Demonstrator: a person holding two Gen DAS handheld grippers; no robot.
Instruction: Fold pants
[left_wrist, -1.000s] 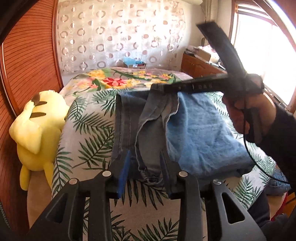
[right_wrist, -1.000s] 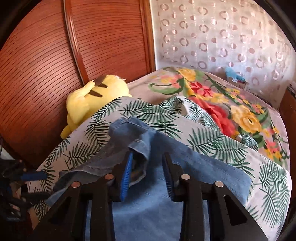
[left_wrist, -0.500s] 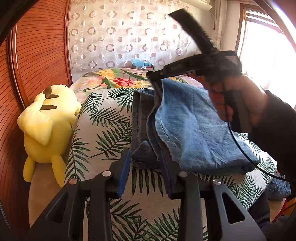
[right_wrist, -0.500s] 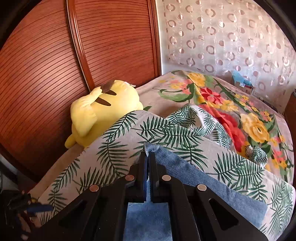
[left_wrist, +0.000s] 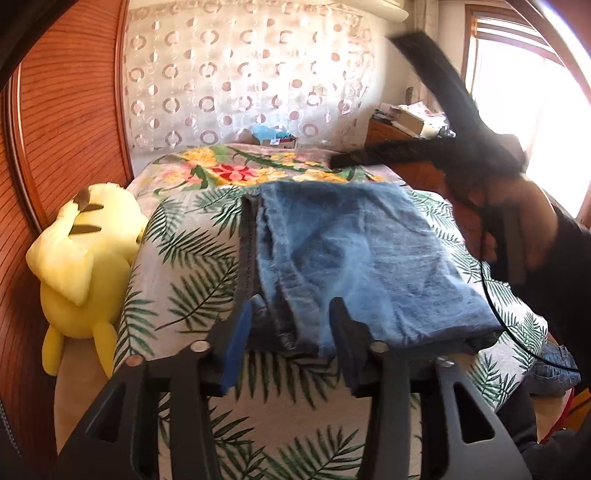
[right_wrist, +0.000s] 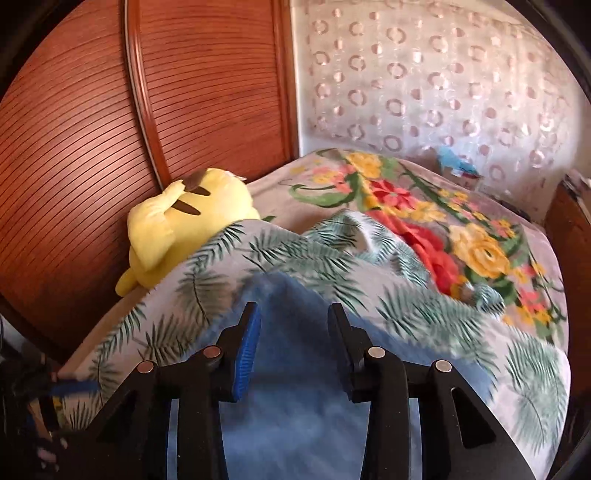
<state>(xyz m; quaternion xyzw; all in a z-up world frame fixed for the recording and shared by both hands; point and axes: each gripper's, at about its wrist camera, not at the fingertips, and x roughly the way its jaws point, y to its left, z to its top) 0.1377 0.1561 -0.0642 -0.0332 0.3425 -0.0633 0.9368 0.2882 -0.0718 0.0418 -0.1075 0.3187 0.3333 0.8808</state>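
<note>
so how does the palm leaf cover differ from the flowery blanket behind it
The palm leaf cover has green fronds on pale grey; the flowery blanket has red and yellow blooms. The folded jeans lie on the palm leaf cover; the flowery blanket carries none. Both are spread over the bed.

- The left gripper (left_wrist: 290, 325) is built of black plastic, with blue pads and silver screws at the pivots.
- The right gripper (right_wrist: 291, 332) is made alike.
- A black sleeve (left_wrist: 569, 280) is worn; a thin black cable (left_wrist: 491, 295) hangs beside it.
</note>
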